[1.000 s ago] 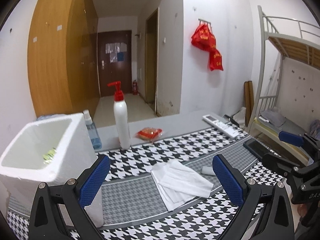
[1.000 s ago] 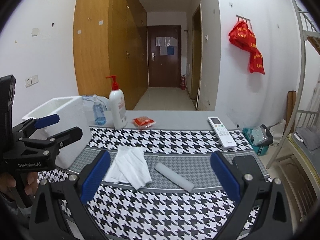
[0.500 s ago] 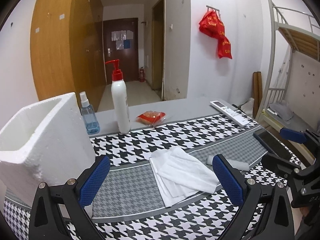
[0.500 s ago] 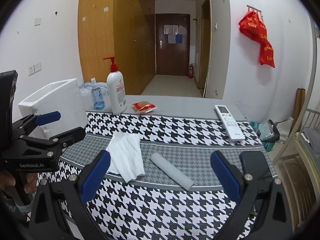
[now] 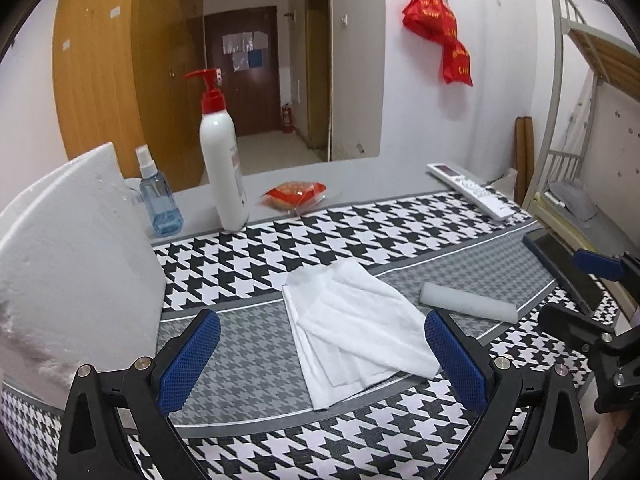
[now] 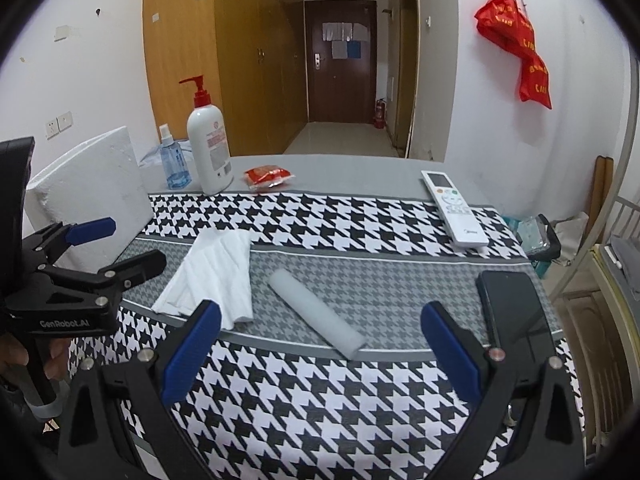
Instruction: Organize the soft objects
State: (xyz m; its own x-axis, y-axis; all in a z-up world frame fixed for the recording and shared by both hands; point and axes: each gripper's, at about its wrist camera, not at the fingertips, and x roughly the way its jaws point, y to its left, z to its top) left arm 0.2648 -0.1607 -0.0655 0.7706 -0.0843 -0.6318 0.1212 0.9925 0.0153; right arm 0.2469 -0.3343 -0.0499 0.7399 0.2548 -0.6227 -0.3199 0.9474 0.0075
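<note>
Hovering over houndstooth mat (image 5: 360, 236): left gripper (image 5: 320, 354), jaws spread, empty | right gripper (image 6: 320, 340), likewise released | folded white cloth (image 5: 356, 328) lower centre | grey foam roll (image 6: 316, 316) centre, beside cloth | foam box (image 5: 60, 264) left edge.

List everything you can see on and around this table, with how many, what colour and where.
Folded cloth: 1, white, on the grey band of the patterned table cover.
Foam roll: 1, pale grey, right of the cloth.
Foam box: 1, white, table's left end.
Pump bottle: 1, white with red pump, far edge.
Spray bottle: 1, clear blue, left of the pump bottle.
Snack packet: 1, red, right of the pump bottle.
Remote control: 1, white, far right.
Phone: 1, black, right edge.
Bags: red, hung on the wall.
Left gripper: open.
Right gripper: open.
</note>
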